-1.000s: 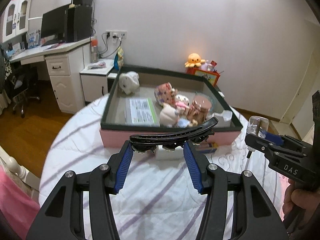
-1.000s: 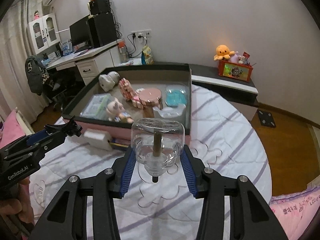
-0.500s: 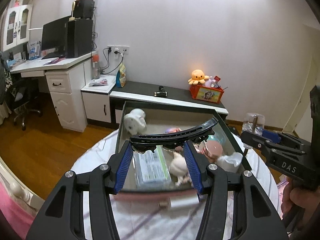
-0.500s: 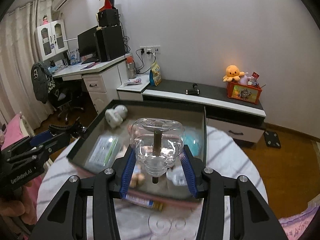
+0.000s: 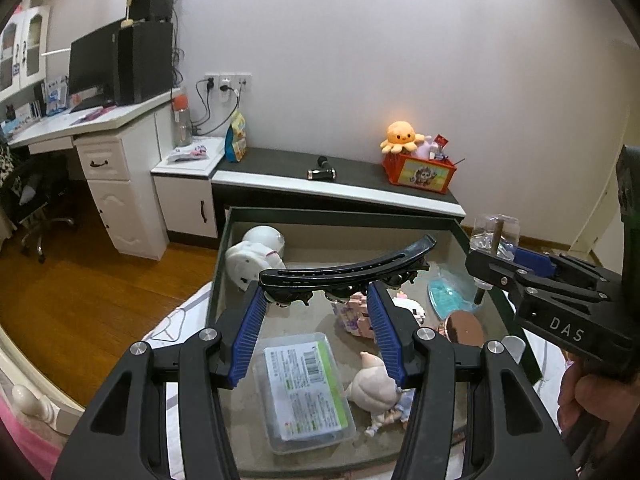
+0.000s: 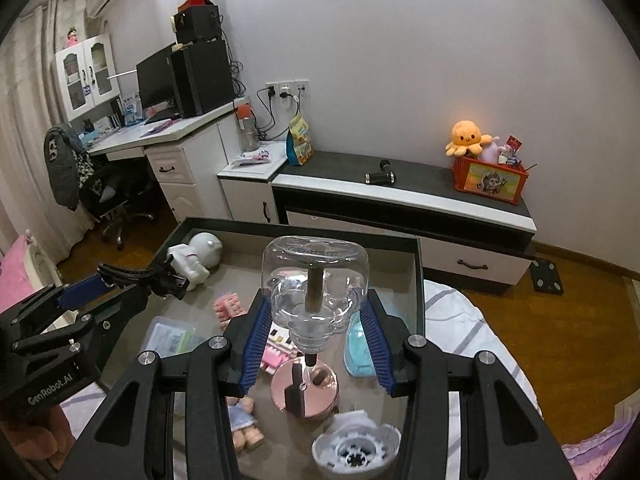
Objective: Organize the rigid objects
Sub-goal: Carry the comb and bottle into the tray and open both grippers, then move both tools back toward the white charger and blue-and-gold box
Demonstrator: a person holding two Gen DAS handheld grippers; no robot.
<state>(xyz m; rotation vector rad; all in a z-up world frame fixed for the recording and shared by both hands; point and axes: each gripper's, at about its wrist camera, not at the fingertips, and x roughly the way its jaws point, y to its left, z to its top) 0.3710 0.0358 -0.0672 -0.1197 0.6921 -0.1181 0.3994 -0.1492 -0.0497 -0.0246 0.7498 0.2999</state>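
Already in the tray: the tray point(image 5: 224, 264) holds a white astronaut figure point(image 5: 256, 254) at its far left, a clear flat box with a green label point(image 5: 306, 386) near the middle, a pale doll point(image 5: 376, 388), pink block toys point(image 6: 230, 306), a light blue dish point(image 5: 448, 292) and a round pink lid point(image 6: 306, 390)
In hand, left: the left claw point(image 5: 316, 300) is clenched on a curved black hair clip point(image 5: 348, 270), held above the tray's middle
In hand, right: the right claw point(image 6: 312, 320) is clenched on a clear plastic bottle with a brown stick inside point(image 6: 314, 280), held above the tray's right half
Left to do: judging by this, both held things are not yet set down; each needs a free patch of tray floor
Left view only: the box's printed label and the doll's head show plainly, and the right claw comes in from the right edge with the bottle's top
Right view only: a white round gadget with a toothed middle point(image 6: 356, 440) at the tray's near edge and the striped cloth on the tabletop point(image 6: 460, 320) to the right
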